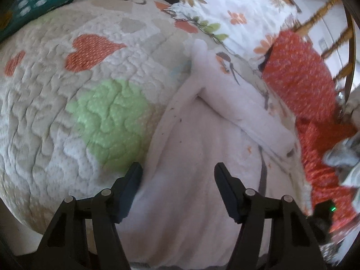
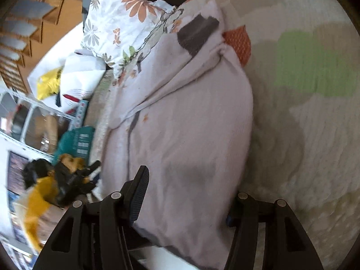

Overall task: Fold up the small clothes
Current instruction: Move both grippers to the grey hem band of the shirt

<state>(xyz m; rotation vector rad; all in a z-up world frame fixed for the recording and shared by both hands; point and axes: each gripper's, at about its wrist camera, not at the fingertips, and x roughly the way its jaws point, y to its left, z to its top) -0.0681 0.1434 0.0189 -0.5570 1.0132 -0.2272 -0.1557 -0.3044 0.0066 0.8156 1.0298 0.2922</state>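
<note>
A small white garment [image 1: 198,148] with a bird print lies on the quilted bedspread [image 1: 67,94], one sleeve folded across its upper part. My left gripper [image 1: 177,175] is open, jaws wide apart, just above the garment's near left edge. In the right wrist view the same garment [image 2: 180,121] fills the middle. My right gripper [image 2: 189,193] is open over it. Its left finger [image 2: 139,193] shows above the cloth. The right finger is hidden under or behind the garment's edge.
A red patterned cloth [image 1: 303,78] lies to the right of the garment. A floral pillow [image 1: 225,6] lies beyond it, also in the right wrist view [image 2: 121,24]. A teal cushion [image 1: 38,0] lies at far left. Shelves and clutter [image 2: 45,135] stand beside the bed.
</note>
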